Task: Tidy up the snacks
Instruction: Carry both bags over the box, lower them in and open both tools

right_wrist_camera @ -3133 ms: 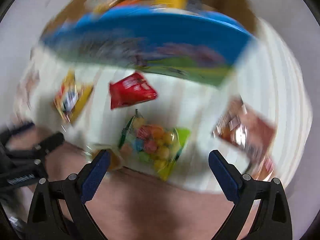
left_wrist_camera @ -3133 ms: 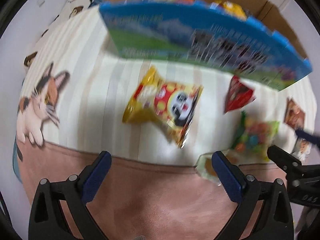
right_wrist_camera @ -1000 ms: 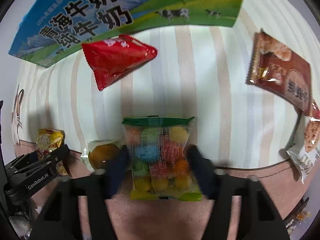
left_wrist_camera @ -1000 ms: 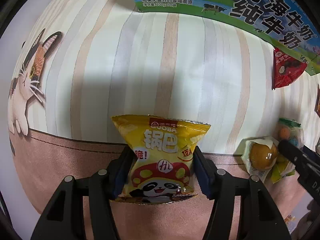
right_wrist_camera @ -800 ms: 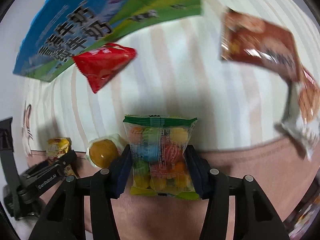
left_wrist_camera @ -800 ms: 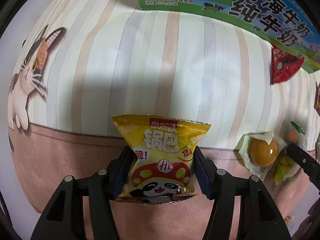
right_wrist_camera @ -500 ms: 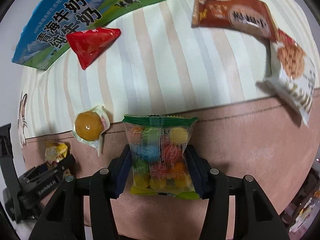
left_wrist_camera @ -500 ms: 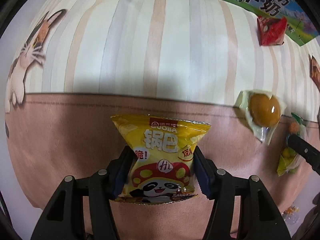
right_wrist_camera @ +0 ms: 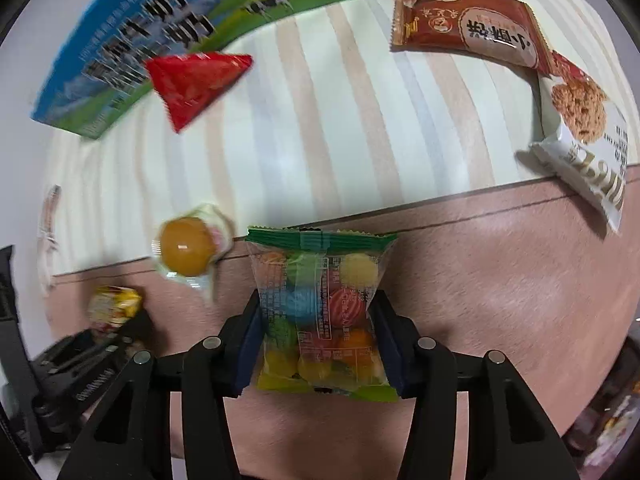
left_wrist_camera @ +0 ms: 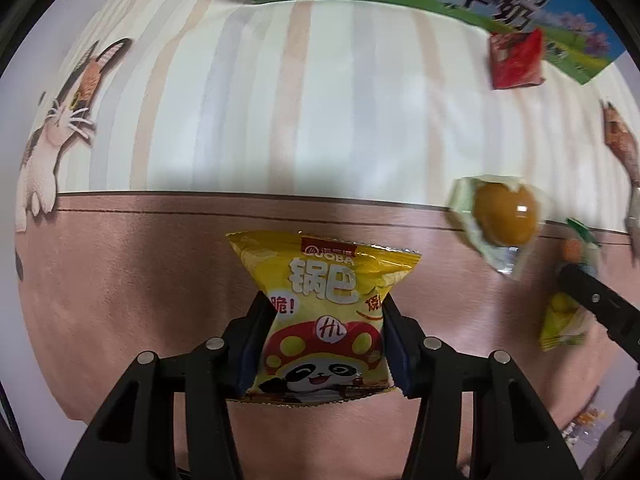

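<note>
- Striped cream cloth (left_wrist_camera: 304,92) with a pinkish-brown border band (left_wrist_camera: 120,264) is covering the surface under both grippers; a cartoon cat (left_wrist_camera: 60,120) is printed at its left edge
- left gripper (left_wrist_camera: 324,344) is pointing down over the brown band, its blue pads (left_wrist_camera: 256,344) pinching the yellow panda snack bag (left_wrist_camera: 324,320) at both sides; the jaws have just been closing further, with the bag between them
- right gripper (right_wrist_camera: 316,340) is likewise clamping the clear bag of coloured candy balls (right_wrist_camera: 320,312) by its sides over the brown band; its jaws have just been closing further on that bag
- wrapped orange-brown ball snack (right_wrist_camera: 188,246) is lying just left of the candy bag, on the line where stripes meet the band, between the two grippers
- red triangular packet (right_wrist_camera: 192,80) is sitting farther off on the stripes, touching or just beside the blue-and-green milk carton box (right_wrist_camera: 140,40) at the far side
- brown biscuit packet (right_wrist_camera: 464,32) is lying at the far right, overlapping or touching the white cookie packet (right_wrist_camera: 584,140) near the right edge
</note>
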Demonstrator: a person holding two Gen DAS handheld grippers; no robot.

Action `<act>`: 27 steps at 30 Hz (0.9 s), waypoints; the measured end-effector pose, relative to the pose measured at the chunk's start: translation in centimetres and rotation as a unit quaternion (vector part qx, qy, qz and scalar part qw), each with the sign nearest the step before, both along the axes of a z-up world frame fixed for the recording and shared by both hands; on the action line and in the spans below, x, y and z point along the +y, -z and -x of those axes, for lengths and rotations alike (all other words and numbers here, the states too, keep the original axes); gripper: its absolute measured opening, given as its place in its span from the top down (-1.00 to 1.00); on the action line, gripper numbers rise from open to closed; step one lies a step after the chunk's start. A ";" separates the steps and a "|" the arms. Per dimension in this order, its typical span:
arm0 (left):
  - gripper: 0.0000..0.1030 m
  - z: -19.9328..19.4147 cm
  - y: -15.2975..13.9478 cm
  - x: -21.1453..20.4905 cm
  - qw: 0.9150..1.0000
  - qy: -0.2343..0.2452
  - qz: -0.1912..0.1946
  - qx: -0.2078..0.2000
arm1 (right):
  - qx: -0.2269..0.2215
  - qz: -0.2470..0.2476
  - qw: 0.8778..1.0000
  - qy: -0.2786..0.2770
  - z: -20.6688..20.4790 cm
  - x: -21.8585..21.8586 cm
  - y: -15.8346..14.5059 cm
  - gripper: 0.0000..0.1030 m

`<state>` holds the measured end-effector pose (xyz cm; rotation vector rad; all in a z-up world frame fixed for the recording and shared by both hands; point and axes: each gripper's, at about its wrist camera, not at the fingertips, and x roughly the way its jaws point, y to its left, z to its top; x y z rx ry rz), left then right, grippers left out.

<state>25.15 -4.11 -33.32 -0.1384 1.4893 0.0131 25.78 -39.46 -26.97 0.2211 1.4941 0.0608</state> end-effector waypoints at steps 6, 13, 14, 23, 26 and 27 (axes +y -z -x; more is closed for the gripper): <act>0.04 -1.7 -6.3 -1.1 0.998 0.001 0.058 -0.037 | -0.030 -0.067 0.997 0.009 -0.9 -0.4 -5.6 -0.04; 0.04 -7.9 -15.5 -1.3 0.988 0.012 0.103 -0.112 | -0.094 -0.115 0.989 -0.005 -7.0 0.1 -13.6 -0.04; 0.04 -9.0 -16.3 -1.1 0.987 0.015 0.104 -0.121 | -0.103 -0.114 0.988 -0.010 -7.9 0.2 -14.7 -0.04; 0.04 -19.3 -18.5 0.2 0.990 0.030 0.050 -0.125 | -0.147 -0.043 0.987 -0.036 -19.0 1.7 -19.3 -0.04; 0.04 -22.3 -16.4 0.7 0.994 0.026 0.045 -0.099 | -0.130 -0.020 0.991 -0.032 -22.4 1.8 -17.3 -0.04; 0.04 -23.3 -15.5 0.9 0.995 0.024 0.041 -0.086 | -0.122 -0.017 0.992 -0.029 -23.3 1.5 -16.8 -0.04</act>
